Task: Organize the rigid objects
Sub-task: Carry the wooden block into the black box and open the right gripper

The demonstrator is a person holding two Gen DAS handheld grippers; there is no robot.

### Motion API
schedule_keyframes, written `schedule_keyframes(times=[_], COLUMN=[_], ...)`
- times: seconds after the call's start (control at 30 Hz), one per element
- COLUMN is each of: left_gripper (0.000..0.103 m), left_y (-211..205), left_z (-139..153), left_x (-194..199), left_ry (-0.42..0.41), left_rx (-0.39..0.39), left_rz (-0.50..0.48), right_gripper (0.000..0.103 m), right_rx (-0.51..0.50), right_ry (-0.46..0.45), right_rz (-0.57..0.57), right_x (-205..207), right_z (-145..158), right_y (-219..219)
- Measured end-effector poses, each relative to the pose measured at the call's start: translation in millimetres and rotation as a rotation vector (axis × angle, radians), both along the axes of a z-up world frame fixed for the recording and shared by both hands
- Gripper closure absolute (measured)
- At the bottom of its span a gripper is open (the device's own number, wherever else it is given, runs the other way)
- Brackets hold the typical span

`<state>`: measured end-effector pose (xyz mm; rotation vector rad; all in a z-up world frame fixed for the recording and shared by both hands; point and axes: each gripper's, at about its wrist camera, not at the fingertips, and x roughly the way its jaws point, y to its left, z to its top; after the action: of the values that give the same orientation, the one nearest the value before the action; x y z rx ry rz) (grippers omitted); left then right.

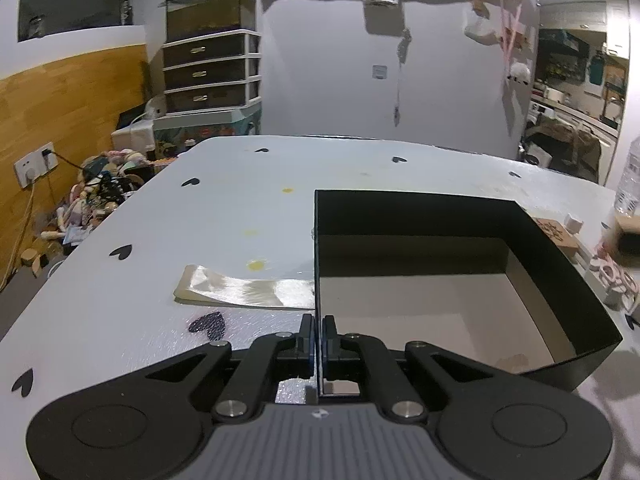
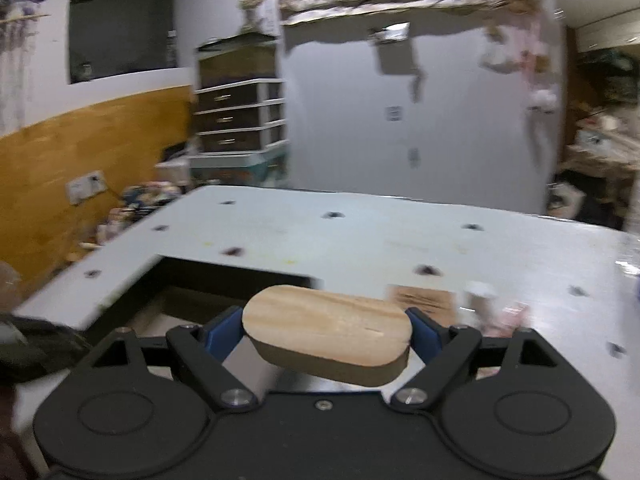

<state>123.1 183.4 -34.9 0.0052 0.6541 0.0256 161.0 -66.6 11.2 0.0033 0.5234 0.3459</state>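
A black open box (image 1: 440, 216) with a pale floor stands on the white table, and nothing shows inside it. My left gripper (image 1: 318, 322) is shut on the box's left wall near the front corner, one pad on each side of the thin wall. In the right wrist view the box (image 2: 192, 280) lies ahead to the left. My right gripper (image 2: 324, 316) is shut on an oval wooden block (image 2: 326, 332), which is held lengthwise between the blue pads and lifted above the table. This view is blurred.
A shiny flat packet (image 1: 244, 290) lies just left of the box. To the right of the box are a square wooden piece (image 1: 554, 232), a small white item (image 1: 574, 224), pink rings (image 1: 612, 276) and a plastic bottle (image 1: 630, 184). The table (image 1: 240, 200) carries black heart stickers.
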Motion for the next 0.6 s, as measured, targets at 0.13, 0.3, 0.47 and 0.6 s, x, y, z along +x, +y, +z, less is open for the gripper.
schedule_keyframes(times=[0.13, 0.3, 0.47, 0.6], left_gripper=[0.100, 0.100, 0.100, 0.099], left_y=[-0.7, -3.1, -2.9, -1.4], left_z=[-0.1, -1.3, -2.2, -1.1], left_x=[0.0, -2.0, -2.6, -2.6], left_ry=[0.004, 0.010, 0.014, 0.020], left_rx=[0.002, 0.005, 0.000, -0.019], left_rz=[-0.067, -0.139, -0.139, -0.130], right_gripper=[0.016, 0.016, 0.016, 0.016], right_rx=[0.035, 0.018, 0.034, 0.026], right_ry=[0.065, 0.173, 0.286, 0.313], right_rz=[0.087, 0.100, 0.070, 0.041], right_x=[24.8, 54.1, 78.7, 89.8], right_z=[6.0, -5.3, -27.0, -38.7], right_y=[39.6, 81.5, 104.2, 116.6])
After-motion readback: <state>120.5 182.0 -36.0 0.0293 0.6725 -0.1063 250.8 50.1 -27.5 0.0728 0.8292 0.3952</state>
